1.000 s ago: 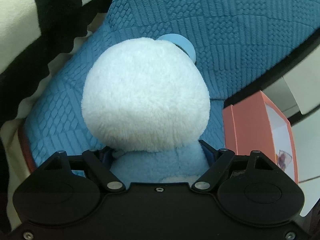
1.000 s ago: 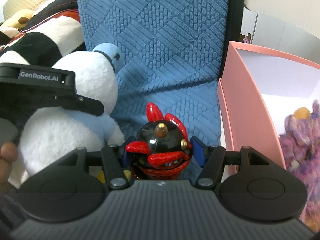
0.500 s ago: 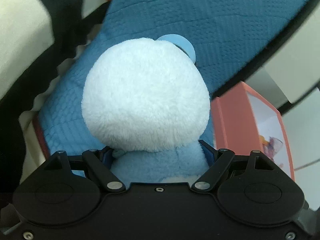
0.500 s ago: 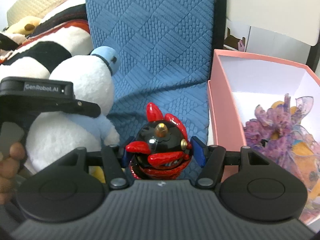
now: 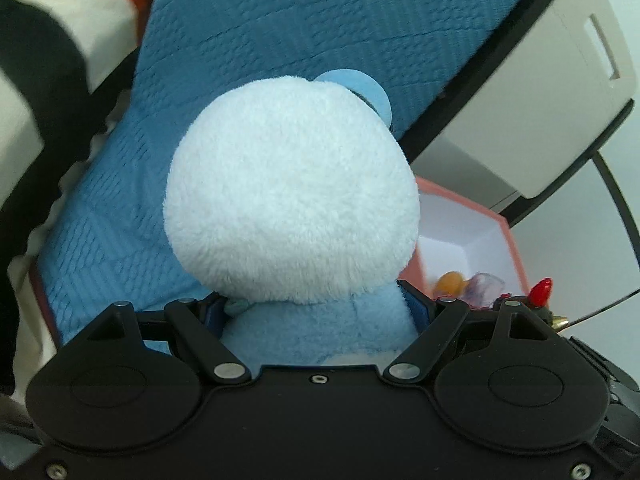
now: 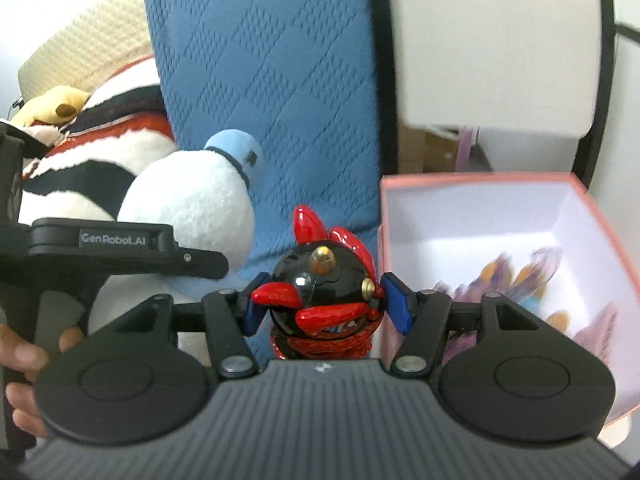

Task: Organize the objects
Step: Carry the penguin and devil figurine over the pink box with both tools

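Clearly your left gripper (image 5: pixel 316 312) is clamped on the plush toy (image 5: pixel 292 196) at its blue neck, held over the blue cushion (image 5: pixel 280 28). It is light and squashy, so that narrow neck is probably your safest hold; the round head would likely bulge free. Your right gripper (image 6: pixel 324 304) pinches the small red-and-black figurine (image 6: pixel 326 292) across its glossy head, just beside the pink box (image 6: pixel 472 178). It looks hard, slippery and chip-prone, so avoid the horns.
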### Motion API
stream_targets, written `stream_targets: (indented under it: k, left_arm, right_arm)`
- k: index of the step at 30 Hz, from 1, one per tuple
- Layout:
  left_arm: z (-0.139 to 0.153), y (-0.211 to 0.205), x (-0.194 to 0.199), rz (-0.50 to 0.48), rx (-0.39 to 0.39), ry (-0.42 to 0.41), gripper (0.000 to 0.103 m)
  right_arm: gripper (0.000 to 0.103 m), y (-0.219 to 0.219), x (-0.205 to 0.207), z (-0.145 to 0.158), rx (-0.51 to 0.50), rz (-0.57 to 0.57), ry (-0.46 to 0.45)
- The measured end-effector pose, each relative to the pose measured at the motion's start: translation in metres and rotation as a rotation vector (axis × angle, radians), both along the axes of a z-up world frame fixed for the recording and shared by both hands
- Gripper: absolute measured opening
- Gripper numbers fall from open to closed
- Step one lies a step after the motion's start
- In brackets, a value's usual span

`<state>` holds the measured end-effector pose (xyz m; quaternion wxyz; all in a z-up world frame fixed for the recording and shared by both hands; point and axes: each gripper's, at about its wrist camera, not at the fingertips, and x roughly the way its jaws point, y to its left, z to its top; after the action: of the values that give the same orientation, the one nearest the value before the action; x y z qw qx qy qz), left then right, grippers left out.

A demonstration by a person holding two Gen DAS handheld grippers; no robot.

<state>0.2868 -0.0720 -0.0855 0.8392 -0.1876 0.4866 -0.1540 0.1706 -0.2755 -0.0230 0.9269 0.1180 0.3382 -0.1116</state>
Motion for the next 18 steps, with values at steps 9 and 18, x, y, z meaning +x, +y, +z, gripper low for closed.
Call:
stream_targets:
  k: [9,18]
  left_arm:
    - [0.060,-0.066,0.017,-0.070,-0.008,-0.083,0.081]
    - [0.056,-0.149,0.034,-0.153,0.020,-0.072,0.081]
  right_arm:
    - [0.063,-0.045,-0.024,0.049,-0.084,-0.040,-0.085]
    - [0.063,-0.109,-0.058,0.039,-0.106,-0.137,-0.077]
